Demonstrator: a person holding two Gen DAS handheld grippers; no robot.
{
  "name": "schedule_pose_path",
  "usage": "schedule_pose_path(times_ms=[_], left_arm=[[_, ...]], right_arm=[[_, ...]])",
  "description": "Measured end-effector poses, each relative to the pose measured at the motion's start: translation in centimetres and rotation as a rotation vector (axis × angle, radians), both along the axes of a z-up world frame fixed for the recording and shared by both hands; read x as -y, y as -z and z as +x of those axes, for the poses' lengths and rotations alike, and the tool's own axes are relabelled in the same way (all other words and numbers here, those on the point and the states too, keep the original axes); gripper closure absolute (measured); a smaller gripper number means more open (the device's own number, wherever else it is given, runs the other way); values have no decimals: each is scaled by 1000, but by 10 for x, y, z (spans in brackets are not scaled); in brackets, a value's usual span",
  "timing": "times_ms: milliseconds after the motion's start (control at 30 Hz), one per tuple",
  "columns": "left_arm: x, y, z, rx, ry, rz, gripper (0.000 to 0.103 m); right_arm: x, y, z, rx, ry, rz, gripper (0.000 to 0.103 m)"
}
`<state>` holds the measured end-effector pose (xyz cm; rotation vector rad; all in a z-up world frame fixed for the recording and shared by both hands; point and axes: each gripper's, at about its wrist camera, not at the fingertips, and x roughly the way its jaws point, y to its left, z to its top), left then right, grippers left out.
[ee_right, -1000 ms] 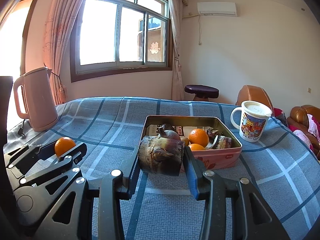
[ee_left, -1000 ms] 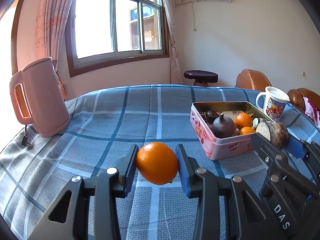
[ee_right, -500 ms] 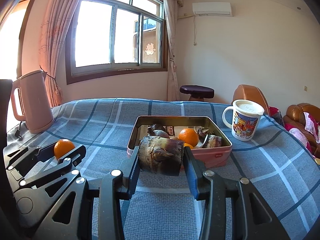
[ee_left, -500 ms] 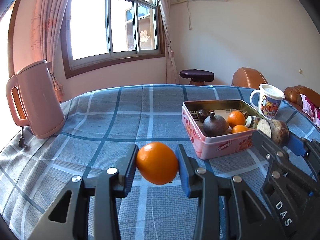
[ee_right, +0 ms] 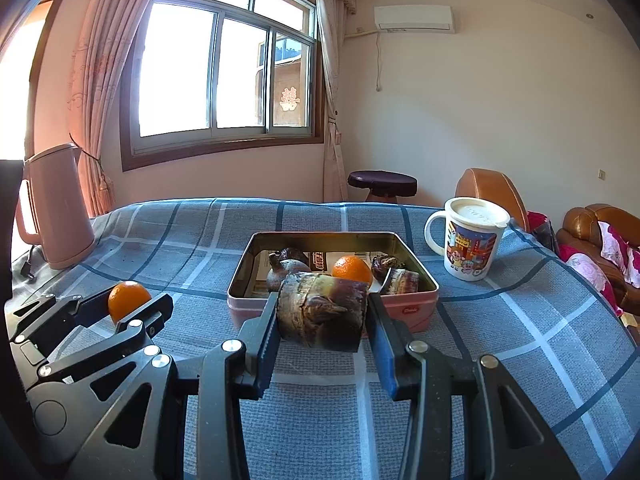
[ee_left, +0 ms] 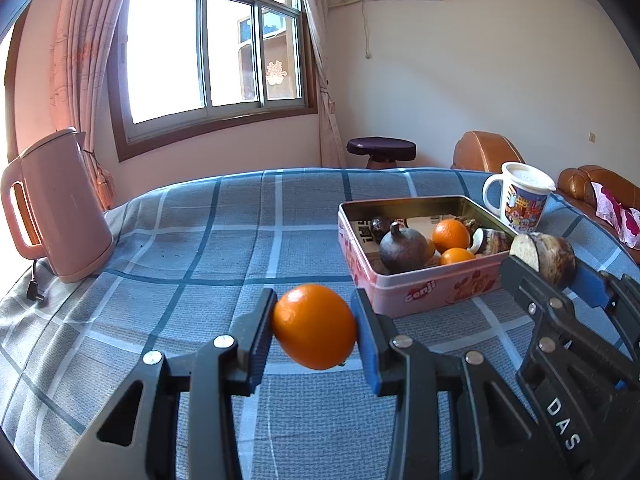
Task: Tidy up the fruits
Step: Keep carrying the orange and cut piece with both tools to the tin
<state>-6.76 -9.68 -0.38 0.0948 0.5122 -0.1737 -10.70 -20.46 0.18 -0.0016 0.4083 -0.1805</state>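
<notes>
We are in the living room of a home: a wide sliding window [ee_right: 224, 80] with pink curtains [ee_right: 96, 92] fills one wall, and an air conditioner [ee_right: 414, 19] hangs high on the next. We see brown leather armchairs [ee_right: 588, 232] and a small round stool [ee_right: 382, 182] beyond a table under a blue checked cloth [ee_right: 500, 340]. On that cloth stand a pink electric kettle [ee_left: 56, 204], a cartoon-printed mug [ee_right: 466, 244] and a pink biscuit tin [ee_left: 424, 292] of fruit.
</notes>
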Motion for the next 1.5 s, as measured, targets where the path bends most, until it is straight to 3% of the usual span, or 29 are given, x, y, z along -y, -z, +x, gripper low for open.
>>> schedule_pose_path(times_ms=[1500], left_arm=[[81,3,3,-47,160,-4,63]], right_arm=[[76,1,-3,-38,149,-45,59]])
